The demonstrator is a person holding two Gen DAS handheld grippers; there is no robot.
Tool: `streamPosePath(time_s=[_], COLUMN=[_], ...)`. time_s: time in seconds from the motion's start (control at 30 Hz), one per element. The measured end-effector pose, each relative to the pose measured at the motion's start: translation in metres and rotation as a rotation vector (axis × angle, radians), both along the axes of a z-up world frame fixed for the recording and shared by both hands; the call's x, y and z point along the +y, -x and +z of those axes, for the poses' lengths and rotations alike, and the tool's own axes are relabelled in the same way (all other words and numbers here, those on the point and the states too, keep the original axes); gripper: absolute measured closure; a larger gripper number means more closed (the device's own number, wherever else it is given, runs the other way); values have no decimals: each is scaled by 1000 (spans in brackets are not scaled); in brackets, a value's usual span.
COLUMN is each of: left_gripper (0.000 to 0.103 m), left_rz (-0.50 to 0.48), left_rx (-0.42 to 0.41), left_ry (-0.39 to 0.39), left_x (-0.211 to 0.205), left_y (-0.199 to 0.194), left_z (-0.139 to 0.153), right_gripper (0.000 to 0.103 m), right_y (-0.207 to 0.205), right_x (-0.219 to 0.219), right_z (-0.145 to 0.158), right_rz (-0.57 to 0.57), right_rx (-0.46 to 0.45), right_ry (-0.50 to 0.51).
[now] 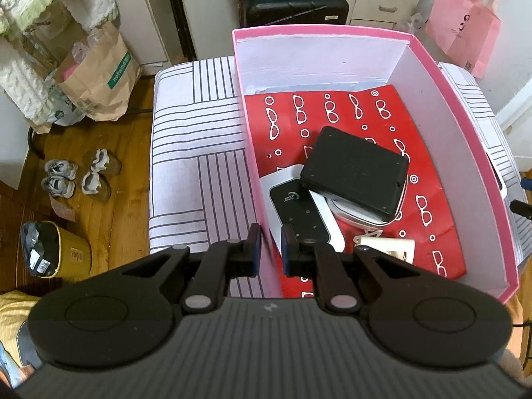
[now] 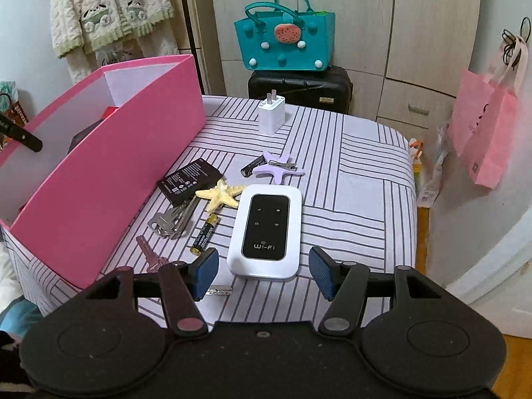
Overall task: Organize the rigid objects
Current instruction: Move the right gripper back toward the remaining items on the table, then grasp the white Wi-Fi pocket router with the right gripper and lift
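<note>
- Pinching the near left wall of the pink box (image 1: 429, 46), the left tongs (image 1: 268, 242) are closed on it. Can you see the Wi-Fi box (image 2: 265, 230)?
- Yes. It lies flat on the striped counter (image 2: 365, 173), right of the pink box. The right tongs (image 2: 264, 267) are open around its near end, 1 pad on each side, not touching.

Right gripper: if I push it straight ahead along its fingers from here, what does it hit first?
Most likely the white Wi-Fi router, which lies flat on the striped cover right ahead of the open right gripper, its near end between the fingertips. Depth is unclear, so the fingers might meet the cover first.
</note>
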State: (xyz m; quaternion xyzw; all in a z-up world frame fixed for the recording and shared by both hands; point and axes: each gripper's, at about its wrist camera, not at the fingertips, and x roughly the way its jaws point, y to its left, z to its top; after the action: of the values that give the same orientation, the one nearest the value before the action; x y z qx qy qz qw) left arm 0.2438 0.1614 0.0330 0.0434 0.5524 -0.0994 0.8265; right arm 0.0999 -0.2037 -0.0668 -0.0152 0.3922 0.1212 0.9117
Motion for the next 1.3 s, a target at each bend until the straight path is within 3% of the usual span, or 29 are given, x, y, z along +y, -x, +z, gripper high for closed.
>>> streamPosePath(time_s=[0.3, 0.63, 0.87, 1.23, 1.3], left_gripper=[92, 92, 92, 92, 92], left_rz=[-28, -52, -59, -80, -73], left_rx=[-25, -29, -19, -32, -37], left_ry=[-13, 26, 57, 61, 73], left_x=[-1, 7, 13, 14, 17], left_y=[11, 14, 12, 17, 18], left_z=[3, 3, 5, 5, 5], right_gripper=[31, 29, 29, 23, 25], right_y=[0, -37, -60, -66, -64], right_x=[8, 15, 17, 21, 22], right_z=[6, -10, -29, -34, -33], right_rz=[14, -12, -112, -145, -124], right_rx=[-10, 34, 132, 87, 81], right_ry=[1, 17, 0, 51, 52])
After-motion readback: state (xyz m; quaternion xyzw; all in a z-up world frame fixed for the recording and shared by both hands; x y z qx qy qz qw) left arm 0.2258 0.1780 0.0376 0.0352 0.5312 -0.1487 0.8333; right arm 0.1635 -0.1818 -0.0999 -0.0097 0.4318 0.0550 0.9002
